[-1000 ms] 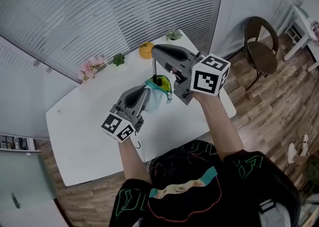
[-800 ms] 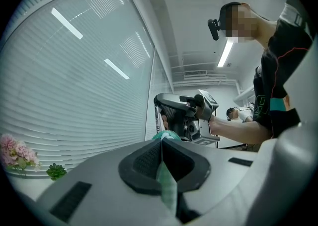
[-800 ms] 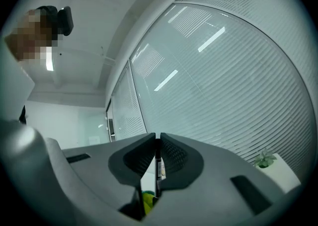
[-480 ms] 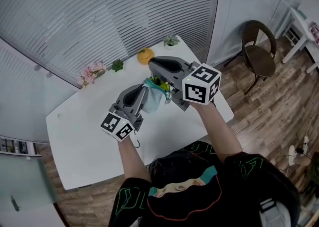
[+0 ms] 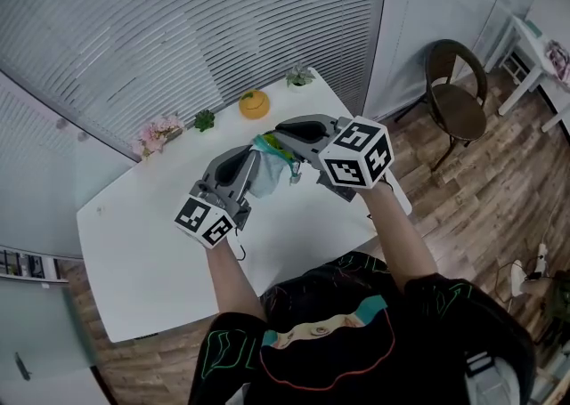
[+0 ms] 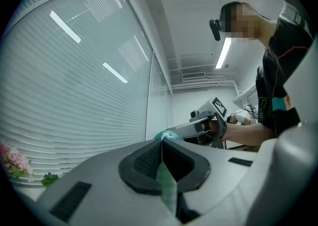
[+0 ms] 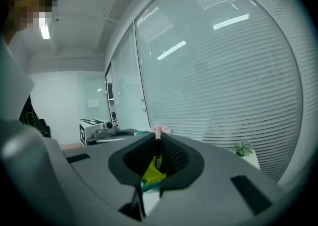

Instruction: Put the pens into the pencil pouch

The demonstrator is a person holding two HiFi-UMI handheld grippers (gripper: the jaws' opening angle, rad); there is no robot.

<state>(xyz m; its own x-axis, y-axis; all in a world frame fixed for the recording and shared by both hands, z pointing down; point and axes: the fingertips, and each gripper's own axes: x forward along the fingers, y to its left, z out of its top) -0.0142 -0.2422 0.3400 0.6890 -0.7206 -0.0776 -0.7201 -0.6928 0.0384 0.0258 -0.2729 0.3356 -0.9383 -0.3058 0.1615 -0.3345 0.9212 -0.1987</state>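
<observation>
**step in hand: pen insertion at the pouch mouth**

left gripper (image 6: 162, 145) is clamped shut on the rim of the pencil pouch (image 5: 267, 172) and holds it above the table (image 5: 151, 243). right gripper (image 7: 155, 143), at 3 o'clock of the pouch, is closed on a thin dark pen (image 7: 157, 154), with the yellow pouch lining just below it. next move, as judged: seat the pen deeper, then part the right jaws. count: two grippers, one pouch, one pen. no further pens are in view.
</observation>
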